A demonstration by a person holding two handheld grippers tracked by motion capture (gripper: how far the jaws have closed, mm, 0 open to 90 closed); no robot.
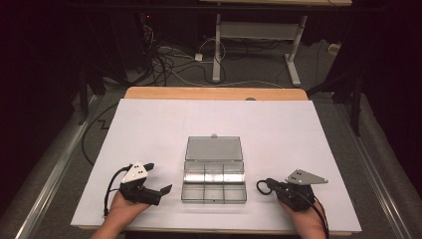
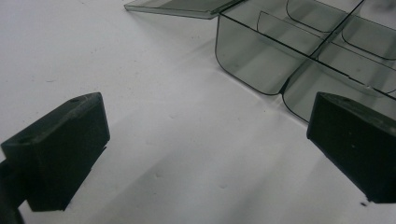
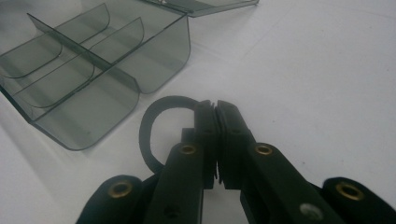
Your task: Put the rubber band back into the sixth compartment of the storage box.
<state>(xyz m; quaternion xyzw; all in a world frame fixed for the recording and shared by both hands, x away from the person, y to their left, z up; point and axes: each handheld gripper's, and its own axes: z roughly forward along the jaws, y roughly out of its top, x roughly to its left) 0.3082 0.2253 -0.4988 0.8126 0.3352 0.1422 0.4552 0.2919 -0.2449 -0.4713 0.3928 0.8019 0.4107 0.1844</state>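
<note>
Nearest the camera in the high view, two forearms come in from the bottom edge, each hand holding a black two-jaw gripper on either side of a smoke-grey transparent plastic compartment box [image 1: 214,185]. That box lies near the front middle of the white surface [image 1: 149,124], its hinged lid [image 1: 214,148] folded flat open behind it and its tray split by dividers into small compartments that look bare. No label, brand or writing can be read on the box or the grippers. Left of the box, the left gripper [image 1: 160,178] rests with its jaws spread wide, nothing between them, one tip close to the box's near corner. Right of the box, the right gripper [image 1: 268,184] has its jaws pressed together on a thin black ring [image 3: 154,126], which curves out to their side; part of the ring is hidden behind the jaws. A wooden tabletop edge [image 1: 214,93] shows beyond the white sheet, and the dark room behind holds tangled cables [image 1: 169,62] on the floor and white desk legs [image 1: 217,50].
</note>
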